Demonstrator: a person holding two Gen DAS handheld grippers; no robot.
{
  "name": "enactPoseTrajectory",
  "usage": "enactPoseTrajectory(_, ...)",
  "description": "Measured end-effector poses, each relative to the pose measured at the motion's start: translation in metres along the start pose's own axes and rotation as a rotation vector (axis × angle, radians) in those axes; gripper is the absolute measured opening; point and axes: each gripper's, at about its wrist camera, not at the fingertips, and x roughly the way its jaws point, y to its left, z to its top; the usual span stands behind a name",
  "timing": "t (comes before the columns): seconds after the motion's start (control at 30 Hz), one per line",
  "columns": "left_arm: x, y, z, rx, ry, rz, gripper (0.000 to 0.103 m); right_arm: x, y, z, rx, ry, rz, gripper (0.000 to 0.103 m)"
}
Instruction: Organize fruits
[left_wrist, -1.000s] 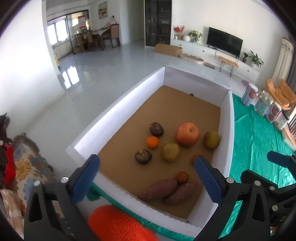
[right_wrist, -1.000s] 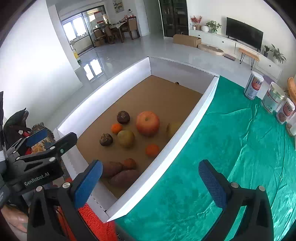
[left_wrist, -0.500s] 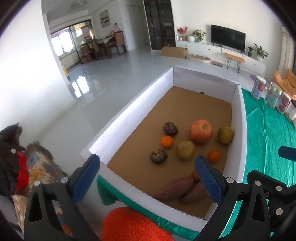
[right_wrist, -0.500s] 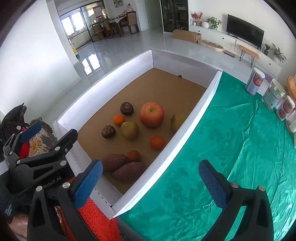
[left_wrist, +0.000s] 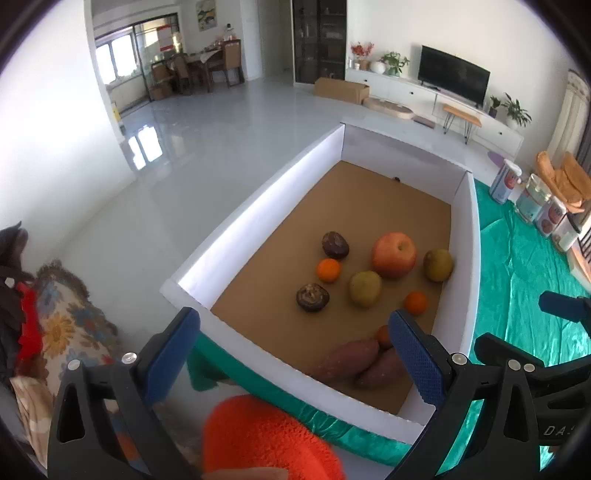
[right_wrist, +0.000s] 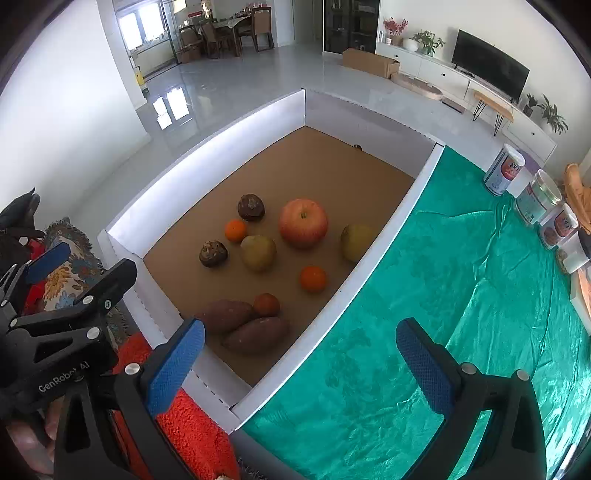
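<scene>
Both grippers, left (left_wrist: 293, 360) and right (right_wrist: 301, 363), hover with jaws released above a white-walled cardboard box (right_wrist: 391, 221) holding a smooth apple (right_wrist: 303, 222), pears, oranges and knobbly sweet potatoes (right_wrist: 240, 325); only the right view shows rumpled green cloth (right_wrist: 461, 295) fully.

fruits (right_wrist: 303, 223) in box (right_wrist: 391, 221), cans (right_wrist: 504, 174) right

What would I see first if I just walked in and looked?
Probably the big red apple in the middle of the white box, with small oranges, pears and two sweet potatoes around it. Then the bright green cloth to the box's right, under the open right gripper.
</scene>
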Motion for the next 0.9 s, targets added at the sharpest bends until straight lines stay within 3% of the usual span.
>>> enactPoseTrajectory(0.9,-0.014,0.026,0.006,-0.033,-0.005,0.005,0.102,-0.016,0.025,0.007,-0.035,-0.013,0.008,0.103)
